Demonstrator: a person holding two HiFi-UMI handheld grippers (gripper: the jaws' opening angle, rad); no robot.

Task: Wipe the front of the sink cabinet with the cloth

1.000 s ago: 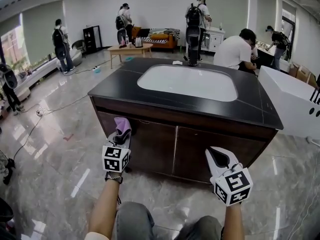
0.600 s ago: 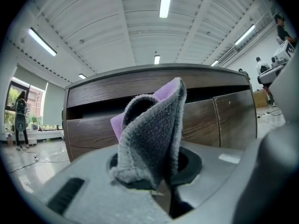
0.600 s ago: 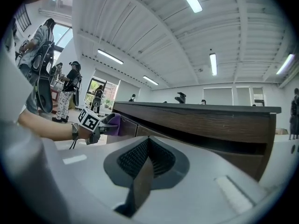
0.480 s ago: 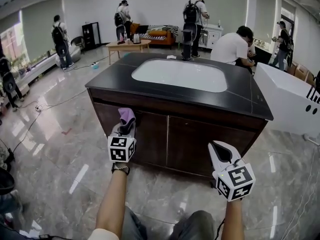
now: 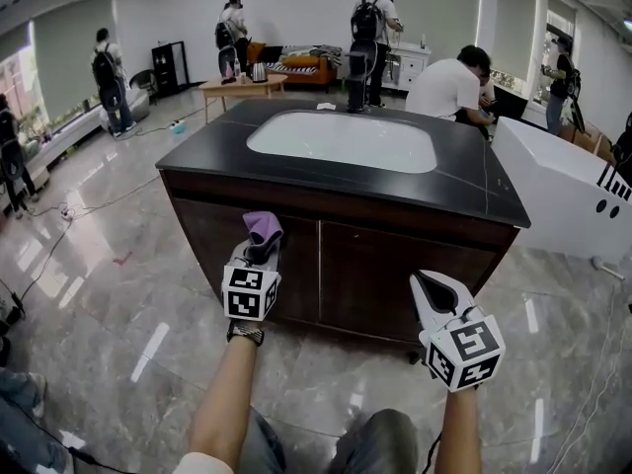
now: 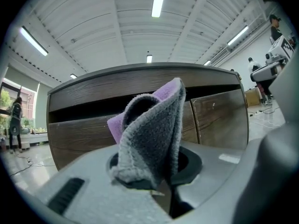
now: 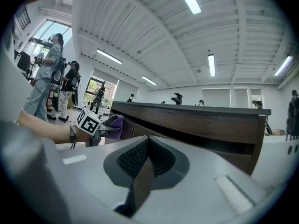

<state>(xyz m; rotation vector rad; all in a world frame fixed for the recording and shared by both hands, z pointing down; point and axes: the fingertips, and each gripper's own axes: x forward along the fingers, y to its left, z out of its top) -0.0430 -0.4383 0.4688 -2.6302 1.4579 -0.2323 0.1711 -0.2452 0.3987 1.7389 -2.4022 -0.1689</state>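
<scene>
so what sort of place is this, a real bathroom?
Likely not: it looks like an open hall staged for testing. The sink cabinet stands alone on a polished floor, with a sofa and people wearing backpacks behind.

**Inspector:** What sort of premises are you working in?

**Assessor:** You stand in a large open mock-up hall. A sink cabinet stands free on a polished marble floor. There is a sofa, a low table, strip lights and backpacked people.
</scene>
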